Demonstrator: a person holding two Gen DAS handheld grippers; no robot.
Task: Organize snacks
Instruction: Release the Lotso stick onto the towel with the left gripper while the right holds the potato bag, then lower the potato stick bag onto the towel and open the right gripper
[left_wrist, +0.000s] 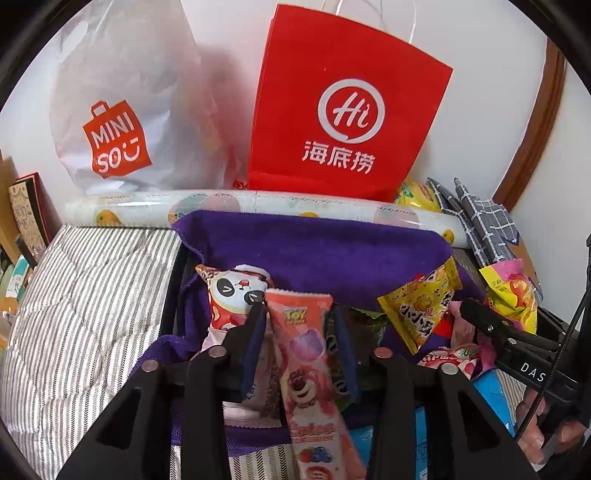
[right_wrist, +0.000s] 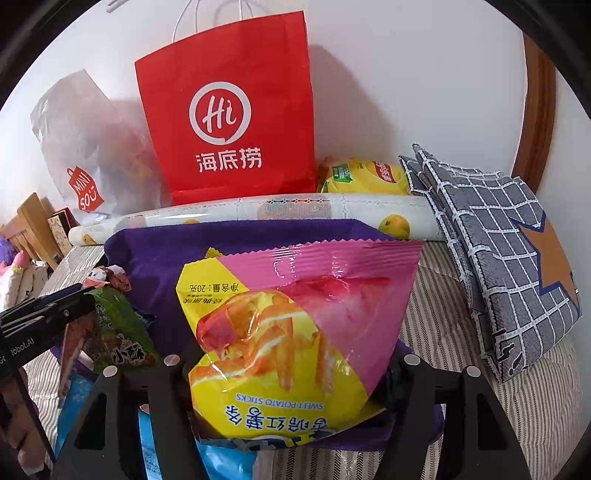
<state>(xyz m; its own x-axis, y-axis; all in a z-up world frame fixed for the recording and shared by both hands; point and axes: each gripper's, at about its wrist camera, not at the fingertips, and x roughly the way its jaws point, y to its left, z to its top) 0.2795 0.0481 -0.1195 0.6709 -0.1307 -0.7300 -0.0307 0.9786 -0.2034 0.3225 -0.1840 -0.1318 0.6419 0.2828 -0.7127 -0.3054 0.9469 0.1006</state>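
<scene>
My right gripper grasps the sweet potato sticks bag, lifted above the purple towel. Left of it, the long pink Toy Story packet stands between my left gripper's fingers; I cannot tell whether they pinch it or hang slack. If slack, I reckon it could slide onto the panda packet and the yellow packet. The red bag stands far behind.
</scene>
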